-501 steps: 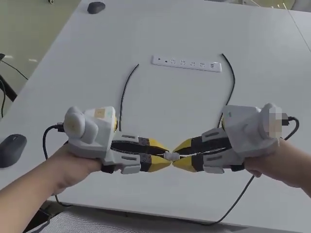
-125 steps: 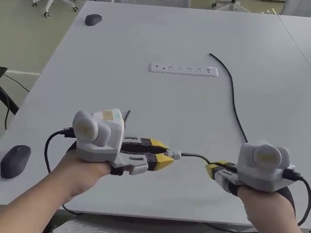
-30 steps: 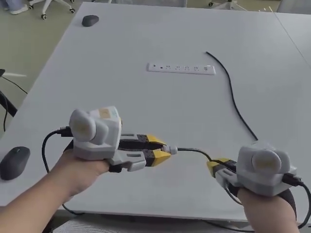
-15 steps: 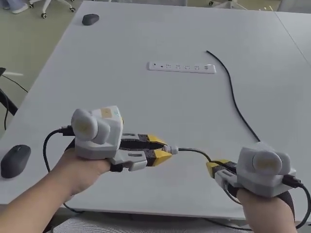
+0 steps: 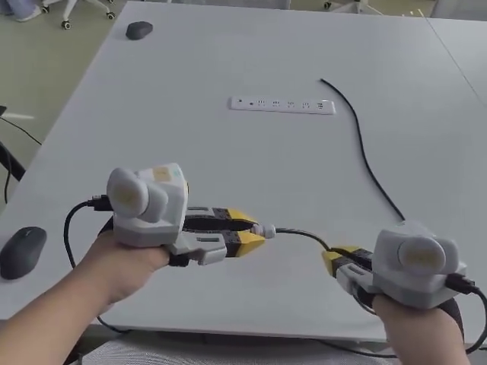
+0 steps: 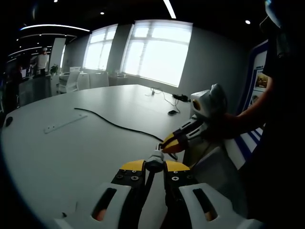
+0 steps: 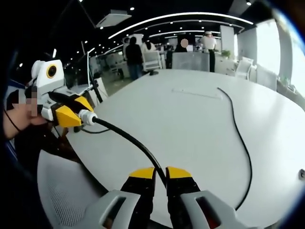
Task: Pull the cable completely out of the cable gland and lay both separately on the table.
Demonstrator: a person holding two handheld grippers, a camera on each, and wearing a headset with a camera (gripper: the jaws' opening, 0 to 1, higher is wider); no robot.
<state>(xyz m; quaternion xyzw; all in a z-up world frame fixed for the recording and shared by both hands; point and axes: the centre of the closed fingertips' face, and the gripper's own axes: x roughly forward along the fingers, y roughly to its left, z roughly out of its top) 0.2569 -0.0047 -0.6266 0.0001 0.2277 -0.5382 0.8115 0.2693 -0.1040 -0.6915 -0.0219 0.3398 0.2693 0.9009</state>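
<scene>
Blk cable [image 5: 364, 156], wht gland [image 5: 266, 229], wht table [image 5: 190, 114], wht pwr strip [image 5: 281, 105].

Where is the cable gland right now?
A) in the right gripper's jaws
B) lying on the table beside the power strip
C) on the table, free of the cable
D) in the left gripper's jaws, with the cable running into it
D: the cable gland sits between the tips of the left gripper, and the cable runs from it to the right gripper.
</scene>
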